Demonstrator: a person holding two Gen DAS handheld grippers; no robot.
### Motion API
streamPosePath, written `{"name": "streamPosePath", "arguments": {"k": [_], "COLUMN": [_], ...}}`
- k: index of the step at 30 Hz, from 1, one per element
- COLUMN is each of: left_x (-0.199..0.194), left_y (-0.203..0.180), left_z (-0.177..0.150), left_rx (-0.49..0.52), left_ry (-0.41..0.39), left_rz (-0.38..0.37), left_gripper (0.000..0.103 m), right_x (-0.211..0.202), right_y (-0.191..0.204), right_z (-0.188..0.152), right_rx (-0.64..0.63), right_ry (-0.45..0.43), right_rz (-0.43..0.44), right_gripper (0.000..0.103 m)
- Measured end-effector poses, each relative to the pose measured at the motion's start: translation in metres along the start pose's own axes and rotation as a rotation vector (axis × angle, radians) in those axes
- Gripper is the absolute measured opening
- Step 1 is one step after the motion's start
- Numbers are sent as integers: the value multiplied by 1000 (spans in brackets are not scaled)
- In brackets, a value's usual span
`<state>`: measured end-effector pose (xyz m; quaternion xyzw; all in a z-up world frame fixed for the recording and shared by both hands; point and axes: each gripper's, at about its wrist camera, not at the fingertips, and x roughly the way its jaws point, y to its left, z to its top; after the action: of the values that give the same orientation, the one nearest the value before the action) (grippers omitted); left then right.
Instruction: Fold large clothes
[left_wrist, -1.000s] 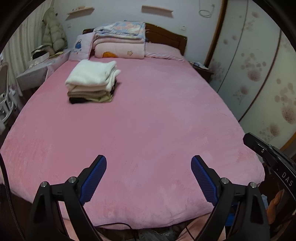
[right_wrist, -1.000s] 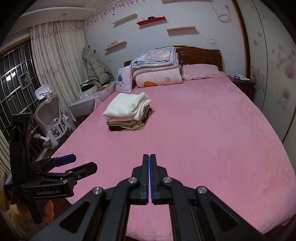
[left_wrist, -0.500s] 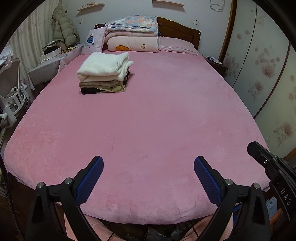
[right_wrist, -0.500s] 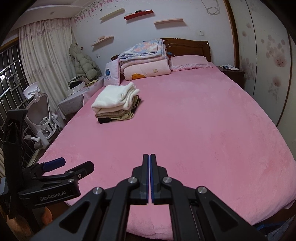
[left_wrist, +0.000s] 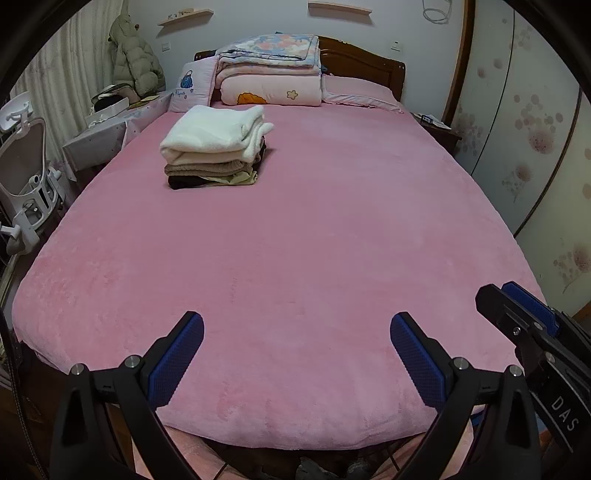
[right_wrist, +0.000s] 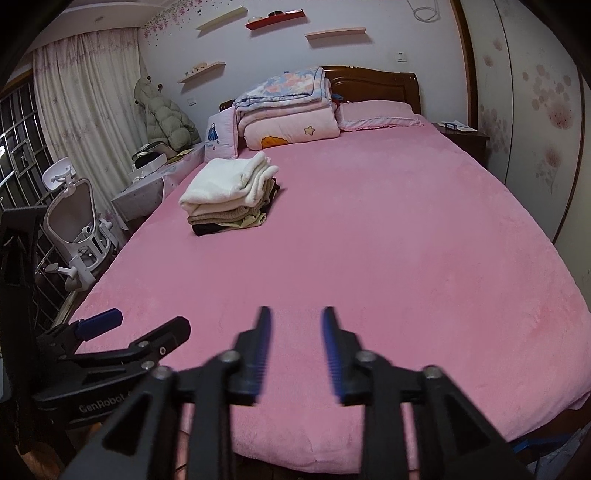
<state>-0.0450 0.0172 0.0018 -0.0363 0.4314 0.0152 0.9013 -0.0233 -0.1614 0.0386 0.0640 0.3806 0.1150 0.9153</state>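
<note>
Bed: wide bed under a pink plush cover (left_wrist: 295, 236) is filling both views, its near edge lying at 6 o'clock beneath the grippers.
Folded clothes: neat stack of folded garments (left_wrist: 216, 147), a white fleecy one on top of beige, pale yellow and black layers, is sitting on the cover at 11 o'clock, well apart from both grippers.
Bedding: folded pink and floral quilts (left_wrist: 269, 72) are lying at 12 o'clock against the dark wooden headboard (left_wrist: 364, 61).
Left gripper: black left gripper with blue ridged pads (left_wrist: 295, 325) is hanging over the near edge, fingers spread wide, nothing between them.
Right gripper: black right gripper with blue pads (right_wrist: 295, 314) is opening, its jaws parting with only bare cover showing between them.
Chair: white mesh office chair (right_wrist: 75, 221) is standing at 9 o'clock beside the bed.
</note>
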Motion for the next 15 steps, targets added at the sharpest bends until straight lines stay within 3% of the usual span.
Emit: {"name": "streamPosePath", "arguments": {"k": [15], "left_x": [-1], "left_y": [-2], "left_z": [-1], "left_rx": [-29], "left_ry": [-7], "left_rz": [19], "left_gripper": [101], "right_x": [2], "right_y": [7], "right_z": [1], "right_rx": [-30], "right_ry": [1], "right_rz": [-13], "right_gripper": [40]}}
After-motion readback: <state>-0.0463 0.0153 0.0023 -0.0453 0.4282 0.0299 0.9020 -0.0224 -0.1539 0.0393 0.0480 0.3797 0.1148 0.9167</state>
